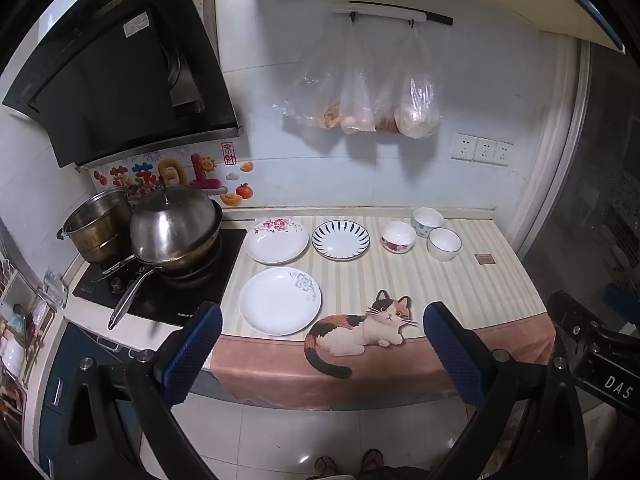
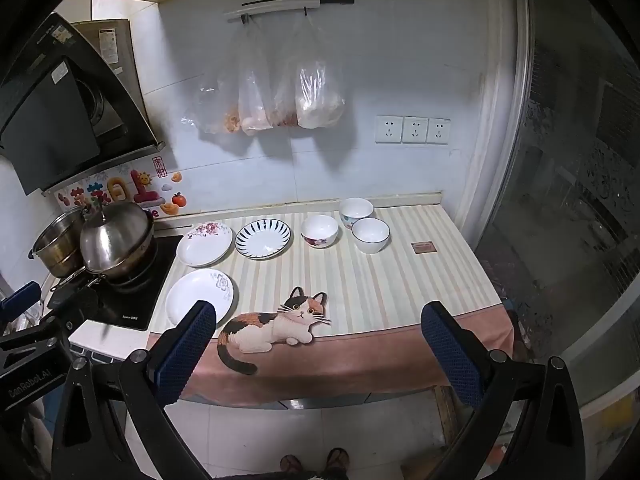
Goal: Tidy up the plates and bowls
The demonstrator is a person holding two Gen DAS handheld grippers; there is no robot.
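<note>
Three plates lie on the striped counter cloth (image 1: 460,280): a white one with a grey flower (image 1: 279,301) (image 2: 199,296) near the front, a pink-flowered one (image 1: 277,240) (image 2: 205,243) and a blue-striped one (image 1: 341,239) (image 2: 263,238) behind it. Three bowls stand to the right: a red-flowered bowl (image 1: 398,237) (image 2: 319,231), a blue-patterned bowl (image 1: 427,221) (image 2: 356,211) and a white blue-rimmed bowl (image 1: 444,243) (image 2: 370,234). My left gripper (image 1: 323,336) and right gripper (image 2: 319,338) hang open in front of the counter edge, nothing between their fingers.
A stove (image 1: 160,292) at the left carries a lidded wok (image 1: 176,232) with a long handle and a steel pot (image 1: 98,228). A range hood (image 1: 112,80) hangs above. Plastic bags (image 1: 360,92) hang on the wall. A small brown square (image 1: 484,259) lies on the cloth. A person's feet (image 1: 348,466) show below.
</note>
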